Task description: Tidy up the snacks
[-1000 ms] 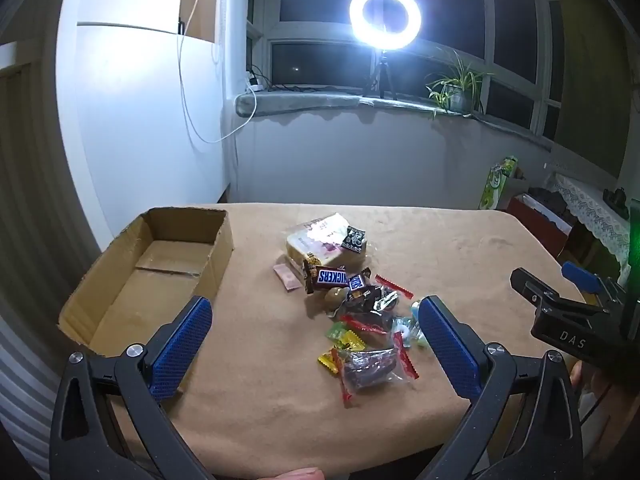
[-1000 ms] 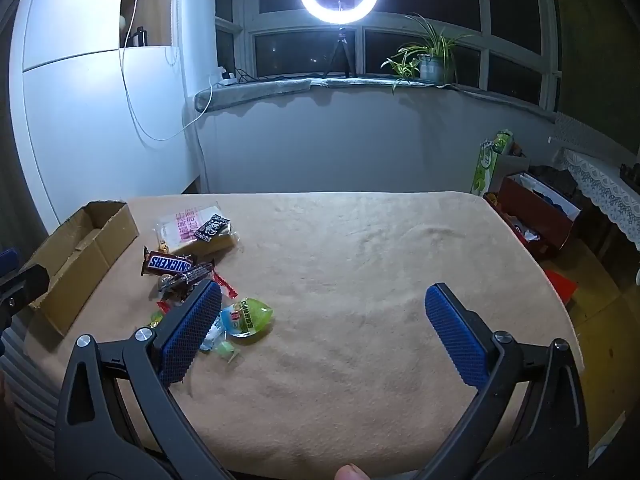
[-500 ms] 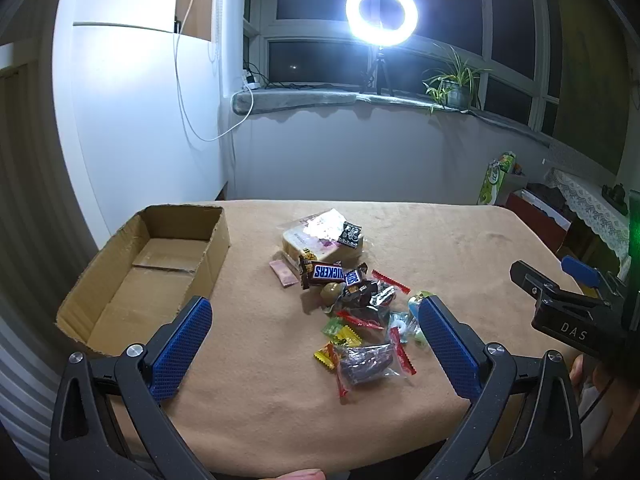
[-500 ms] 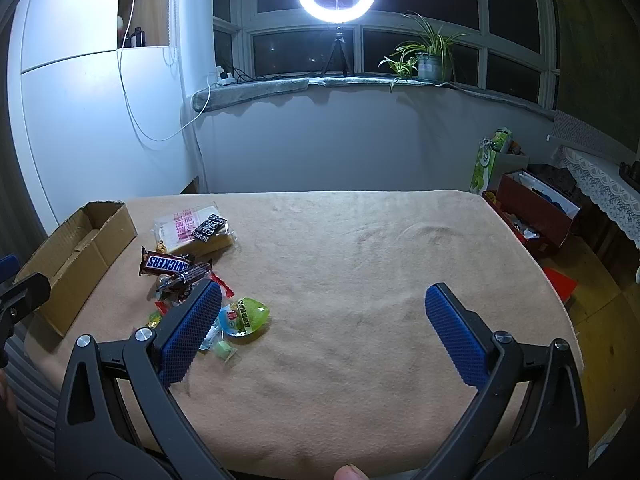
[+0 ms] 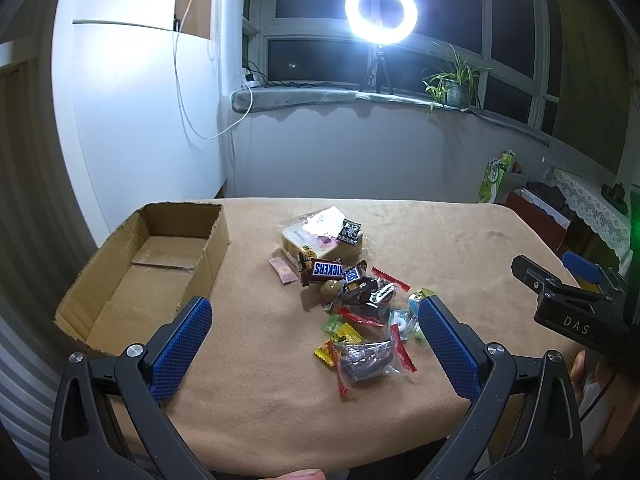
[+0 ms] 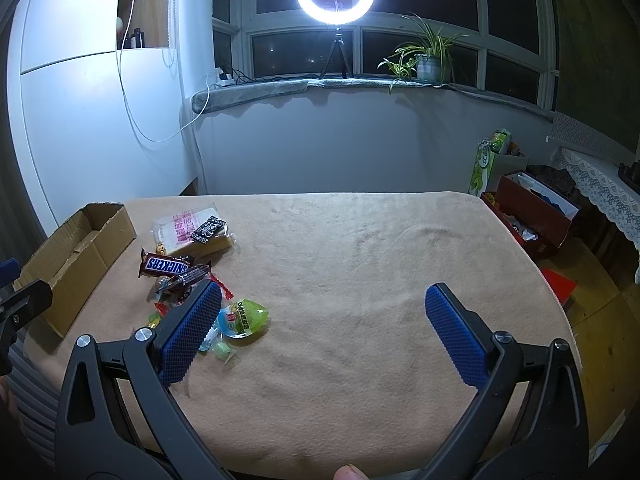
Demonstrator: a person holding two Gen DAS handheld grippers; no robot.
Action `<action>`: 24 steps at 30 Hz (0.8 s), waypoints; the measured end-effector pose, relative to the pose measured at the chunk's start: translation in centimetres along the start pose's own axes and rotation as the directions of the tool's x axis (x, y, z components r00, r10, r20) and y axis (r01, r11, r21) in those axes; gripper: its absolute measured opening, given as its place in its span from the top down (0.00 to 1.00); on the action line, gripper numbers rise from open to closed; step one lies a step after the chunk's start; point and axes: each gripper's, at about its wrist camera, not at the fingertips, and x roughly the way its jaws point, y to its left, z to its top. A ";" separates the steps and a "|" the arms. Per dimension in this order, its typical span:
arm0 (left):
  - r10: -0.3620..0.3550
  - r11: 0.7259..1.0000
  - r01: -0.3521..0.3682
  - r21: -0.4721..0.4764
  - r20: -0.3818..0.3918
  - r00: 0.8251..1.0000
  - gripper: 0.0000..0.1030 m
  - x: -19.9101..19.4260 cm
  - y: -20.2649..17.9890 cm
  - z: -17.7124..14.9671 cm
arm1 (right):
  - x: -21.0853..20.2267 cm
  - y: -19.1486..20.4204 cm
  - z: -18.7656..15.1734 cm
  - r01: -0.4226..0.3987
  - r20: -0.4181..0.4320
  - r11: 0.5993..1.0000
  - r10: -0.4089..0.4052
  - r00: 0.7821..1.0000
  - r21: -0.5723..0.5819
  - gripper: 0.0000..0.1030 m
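A pile of snacks lies mid-table: a Snickers bar point(image 5: 326, 269) point(image 6: 166, 266), a bagged bread slice point(image 5: 320, 236) point(image 6: 192, 232), a clear bag of dark sweets point(image 5: 366, 360), a green jelly cup point(image 6: 242, 316) and small wrapped candies point(image 5: 340, 334). An empty cardboard box point(image 5: 140, 272) point(image 6: 68, 256) sits at the table's left. My left gripper point(image 5: 312, 344) is open, held above the near edge, in front of the pile. My right gripper point(image 6: 320, 328) is open over bare cloth to the pile's right; its left pad point(image 6: 192, 332) hides some candies.
The table point(image 6: 360, 260) wears a tan cloth. A ring light point(image 5: 381, 12) on a tripod and a potted plant point(image 6: 428, 60) stand on the window sill. A red box point(image 6: 532, 216) and a green carton sit on the floor at the right.
Both grippers have drawn back and up a little, so the pile and box sit slightly farther away in each view. Nothing on the table has moved.
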 end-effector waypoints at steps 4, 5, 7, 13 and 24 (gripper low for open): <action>-0.001 1.000 0.001 0.000 -0.001 1.000 0.00 0.0 0.0 -0.1 | 0.0 0.0 0.1 0.001 0.000 1.000 -0.001 1.000 0.000 0.00; -0.002 1.000 0.002 0.000 0.000 1.000 0.00 0.0 0.0 -0.1 | 0.0 -0.1 0.1 0.001 0.000 1.000 -0.001 1.000 0.001 0.00; 0.000 1.000 0.000 0.001 0.000 1.000 0.00 0.0 -0.1 -0.1 | 0.0 0.0 0.1 0.001 -0.001 1.000 -0.001 1.000 -0.001 0.00; -0.002 1.000 0.002 0.000 0.000 1.000 0.00 0.0 0.0 -0.1 | -0.1 -0.1 0.1 0.000 0.000 1.000 0.000 1.000 -0.001 0.00; 0.000 1.000 0.000 0.002 -0.003 1.000 0.00 0.0 -0.2 -0.3 | 0.0 -0.2 0.1 0.001 -0.003 1.000 -0.001 1.000 0.000 0.00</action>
